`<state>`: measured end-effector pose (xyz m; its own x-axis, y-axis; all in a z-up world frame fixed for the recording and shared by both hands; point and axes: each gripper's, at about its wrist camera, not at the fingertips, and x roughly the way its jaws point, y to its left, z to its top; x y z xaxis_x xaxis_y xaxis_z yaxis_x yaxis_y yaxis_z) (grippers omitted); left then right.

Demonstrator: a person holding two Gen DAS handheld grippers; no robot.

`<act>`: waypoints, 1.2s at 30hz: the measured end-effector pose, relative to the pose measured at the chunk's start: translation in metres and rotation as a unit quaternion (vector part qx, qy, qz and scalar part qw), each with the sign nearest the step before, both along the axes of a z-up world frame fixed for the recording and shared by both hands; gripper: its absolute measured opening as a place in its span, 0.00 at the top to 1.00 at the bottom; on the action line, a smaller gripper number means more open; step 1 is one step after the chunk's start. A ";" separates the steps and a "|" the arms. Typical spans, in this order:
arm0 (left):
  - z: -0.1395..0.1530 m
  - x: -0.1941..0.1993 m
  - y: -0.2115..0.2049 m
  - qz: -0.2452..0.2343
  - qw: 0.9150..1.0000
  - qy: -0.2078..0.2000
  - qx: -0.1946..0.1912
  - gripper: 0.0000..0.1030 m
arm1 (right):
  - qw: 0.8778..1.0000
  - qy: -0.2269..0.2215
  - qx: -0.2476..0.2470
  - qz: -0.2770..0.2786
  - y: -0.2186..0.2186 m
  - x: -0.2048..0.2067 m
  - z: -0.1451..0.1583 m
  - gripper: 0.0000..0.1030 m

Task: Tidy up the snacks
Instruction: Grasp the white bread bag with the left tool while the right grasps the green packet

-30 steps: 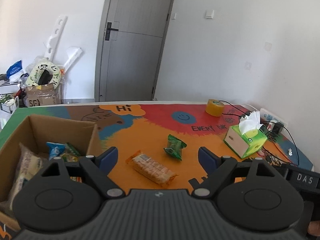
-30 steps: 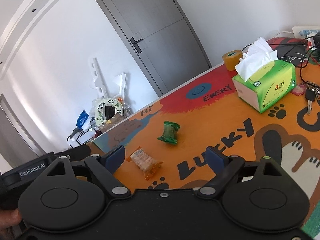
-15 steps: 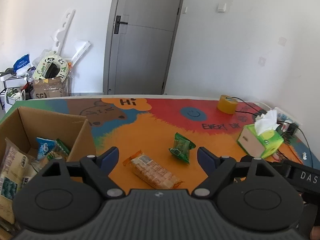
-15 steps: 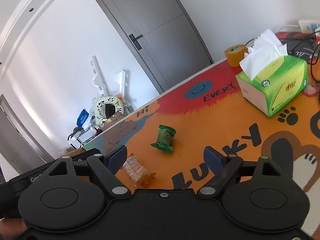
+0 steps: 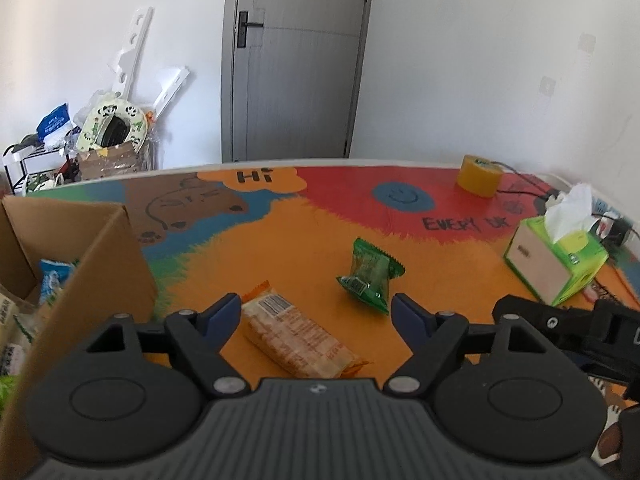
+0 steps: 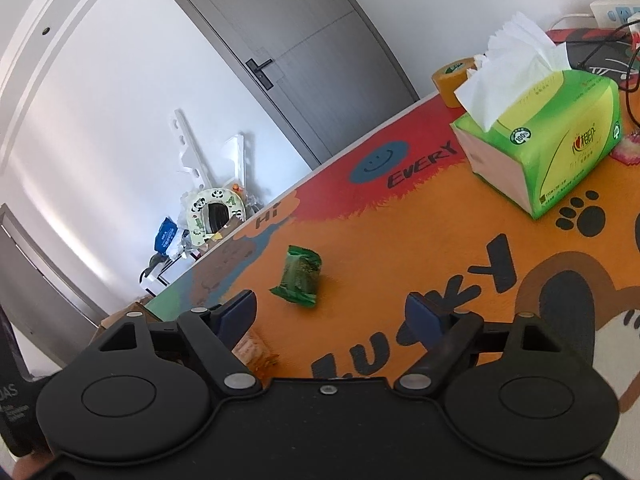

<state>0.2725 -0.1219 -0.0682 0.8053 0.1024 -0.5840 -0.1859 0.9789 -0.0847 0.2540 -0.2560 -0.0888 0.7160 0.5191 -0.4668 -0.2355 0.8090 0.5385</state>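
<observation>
An orange cracker packet (image 5: 298,332) lies on the colourful table mat, between the open fingers of my left gripper (image 5: 316,310), which is empty and just above it. A green snack packet (image 5: 370,276) lies a little farther and to the right. A cardboard box (image 5: 96,280) with several snacks inside stands at the left. In the right wrist view my right gripper (image 6: 332,312) is open and empty, with the green packet (image 6: 300,276) just beyond its fingers and the cracker packet (image 6: 252,350) partly hidden behind the left finger.
A green tissue box (image 5: 556,264) and a roll of yellow tape (image 5: 480,176) stand at the right with cables and a power strip (image 6: 616,12). The right gripper's body (image 5: 576,328) shows at the right edge of the left wrist view.
Both grippers have moved forward and down toward the snacks. The cracker packet now lies between the left gripper's fingers, and the green packet is closer to the right gripper. Both stay open.
</observation>
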 end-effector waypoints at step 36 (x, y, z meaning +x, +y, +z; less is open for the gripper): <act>-0.005 0.028 0.050 0.032 0.998 -0.025 -0.048 0.68 | 0.998 0.033 -0.037 0.033 0.065 0.073 -0.007 0.24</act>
<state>0.3009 -0.0722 -0.0729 0.8276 0.1001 -0.5523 -0.2406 0.9523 -0.1879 0.3270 -0.1914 -0.0955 0.6481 0.5255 -0.5512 -0.2549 0.8318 0.4932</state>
